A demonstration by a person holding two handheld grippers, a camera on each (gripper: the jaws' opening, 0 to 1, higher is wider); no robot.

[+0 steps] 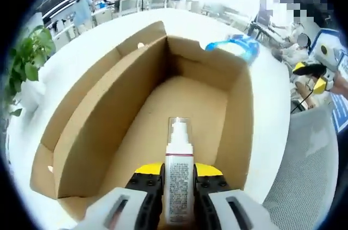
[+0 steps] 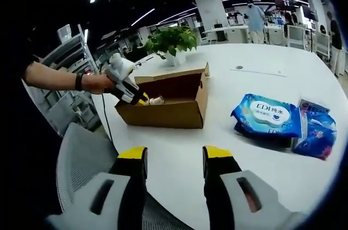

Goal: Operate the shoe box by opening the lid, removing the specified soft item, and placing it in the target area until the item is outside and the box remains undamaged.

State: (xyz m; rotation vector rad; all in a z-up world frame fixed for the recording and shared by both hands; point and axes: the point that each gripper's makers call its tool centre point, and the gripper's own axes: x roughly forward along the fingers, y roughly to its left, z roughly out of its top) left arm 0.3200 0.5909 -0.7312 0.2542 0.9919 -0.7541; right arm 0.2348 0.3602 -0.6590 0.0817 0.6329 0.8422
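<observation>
Shoe box (image 1: 179, 99): plain brown cardboard, lid swung open, standing on the round white bench (image 2: 261, 78) near its left edge.
Spray bottle (image 1: 178, 178): white, pump top, printed label; held upright over the box's open interior.
Left tool (image 1: 179, 186): jaws closed narrow on the bottle; in the right gripper view, a hand holds it at the box's near-left corner.
Right tool (image 2: 175, 156): jaws wide, empty, above the bench's near edge.
Wet-wipe packs (image 2: 269, 116): blue, right of the box.
Potted plant (image 2: 173, 42): beyond the box.
Room: open office, ceiling strip lights, grey mesh chair (image 2: 87, 148).
</observation>
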